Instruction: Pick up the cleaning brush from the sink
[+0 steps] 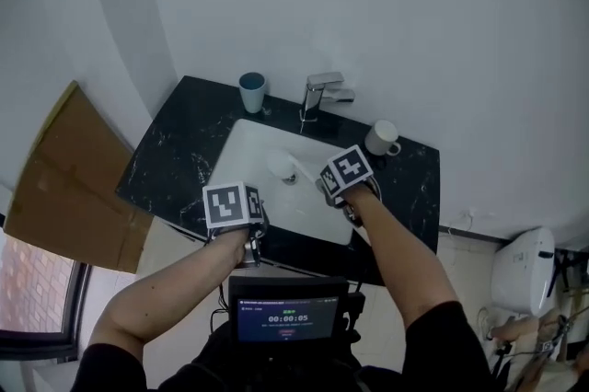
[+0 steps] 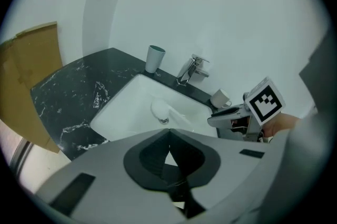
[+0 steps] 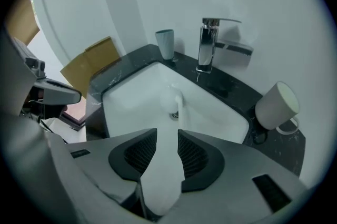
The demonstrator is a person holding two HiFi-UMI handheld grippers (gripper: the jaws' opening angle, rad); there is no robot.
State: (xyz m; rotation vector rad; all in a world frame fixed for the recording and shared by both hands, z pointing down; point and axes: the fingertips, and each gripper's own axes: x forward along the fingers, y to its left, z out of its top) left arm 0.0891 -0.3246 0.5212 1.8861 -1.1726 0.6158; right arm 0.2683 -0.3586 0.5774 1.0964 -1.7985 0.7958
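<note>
Pickup not yet achieved. The cleaning brush (image 3: 172, 95) lies untouched in the sink (image 1: 241, 151), beside the drain. Right tongs (image 3: 167, 136) are spread above the basin, gripping nothing. Left tongs (image 2: 168, 133) are pressed together, empty. Remaining: descend, pinch, lift.

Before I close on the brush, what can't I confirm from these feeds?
- Right gripper view: the cleaning brush is white on the white sink, so whether its handle lies between the right gripper's open jaws is unclear.
- Head view: the marker cube hides those jaws.
- Left gripper view: the left gripper's own body covers the sink's near edge.
</note>
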